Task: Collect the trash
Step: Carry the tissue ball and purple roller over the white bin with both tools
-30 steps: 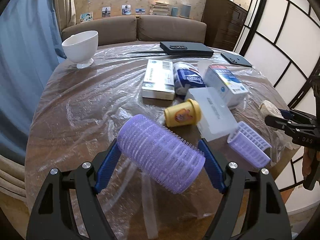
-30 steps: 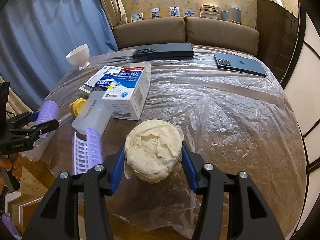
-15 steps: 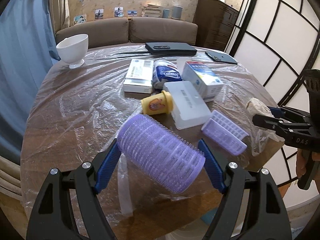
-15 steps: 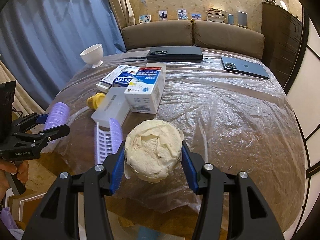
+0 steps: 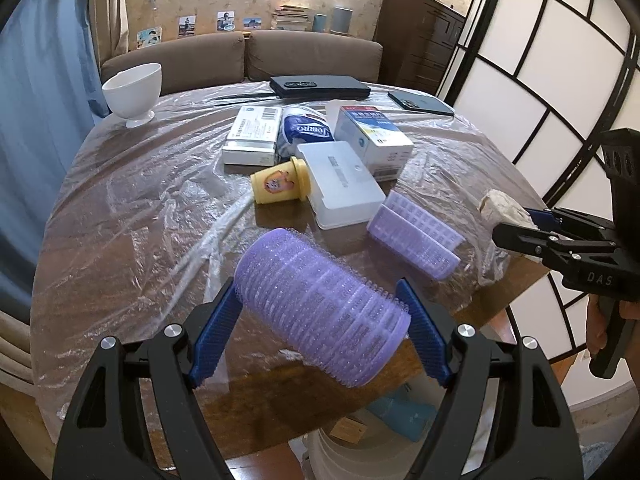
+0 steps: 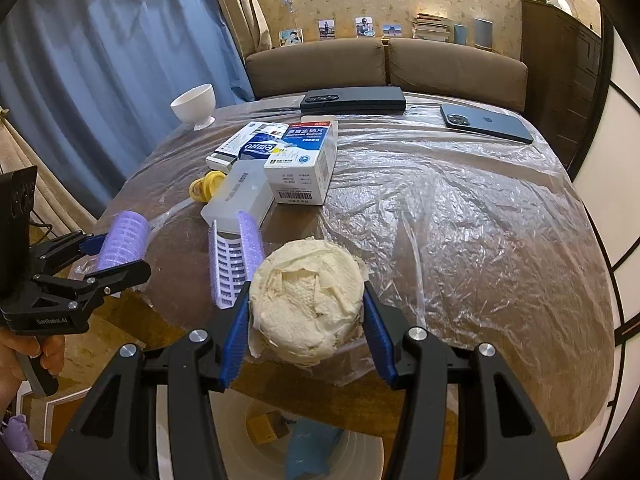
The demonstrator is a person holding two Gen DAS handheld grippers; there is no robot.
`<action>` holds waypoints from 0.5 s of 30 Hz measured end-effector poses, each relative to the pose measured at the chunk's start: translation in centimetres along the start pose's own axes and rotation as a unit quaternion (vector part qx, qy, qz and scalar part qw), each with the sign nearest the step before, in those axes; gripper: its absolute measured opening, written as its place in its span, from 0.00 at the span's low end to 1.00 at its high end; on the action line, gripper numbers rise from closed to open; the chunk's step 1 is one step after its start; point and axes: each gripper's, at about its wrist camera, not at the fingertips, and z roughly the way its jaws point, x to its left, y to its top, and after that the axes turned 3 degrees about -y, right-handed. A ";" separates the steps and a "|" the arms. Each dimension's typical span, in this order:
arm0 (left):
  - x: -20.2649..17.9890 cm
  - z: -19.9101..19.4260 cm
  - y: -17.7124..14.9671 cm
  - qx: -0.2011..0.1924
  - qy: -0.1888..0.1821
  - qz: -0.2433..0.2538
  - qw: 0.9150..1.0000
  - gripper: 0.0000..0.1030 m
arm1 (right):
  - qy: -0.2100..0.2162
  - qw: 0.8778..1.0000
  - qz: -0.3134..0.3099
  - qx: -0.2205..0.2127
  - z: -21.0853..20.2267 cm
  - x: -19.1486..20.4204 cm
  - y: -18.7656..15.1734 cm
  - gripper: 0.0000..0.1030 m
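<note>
My left gripper (image 5: 320, 340) is shut on a big purple hair roller (image 5: 320, 308), gripped end to end and held over the table's near edge. That roller (image 6: 124, 244) and the left gripper (image 6: 108, 256) also show at the left of the right wrist view. My right gripper (image 6: 306, 320) is shut on a crumpled cream paper wad (image 6: 306, 304); the wad (image 5: 506, 210) shows at the right of the left wrist view. Below the table edge stands a white bin (image 6: 360, 452) holding a blue scrap (image 6: 316, 448) and a small brown piece.
On the plastic-covered round table (image 6: 460, 220) lie a purple clip comb (image 5: 416, 230), a clear box (image 5: 340, 184), a yellow cup (image 5: 280, 182), medicine boxes (image 5: 372, 136), a tissue pack, a white bowl (image 5: 134, 92), a dark phone (image 6: 486, 124) and a black case (image 6: 352, 100). A sofa stands behind.
Both grippers have drawn back from the table centre toward its near edge with their loads still gripped. The bin under the edge has come into view.
</note>
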 end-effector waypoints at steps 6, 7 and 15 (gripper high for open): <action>-0.7 -0.6 -0.8 0.002 -0.011 0.001 1.000 0.77 | 0.006 1.000 0.001 0.001 -1.1 0.6 -1.0 0.49; -0.8 -0.6 -0.9 0.002 -0.012 0.002 1.000 0.77 | 0.008 1.000 0.002 0.001 -1.3 0.7 -1.1 0.49; -2.3 -1.3 -2.4 0.010 -0.019 0.016 1.000 0.77 | 0.016 1.000 -0.009 0.010 -2.5 1.9 -2.9 0.49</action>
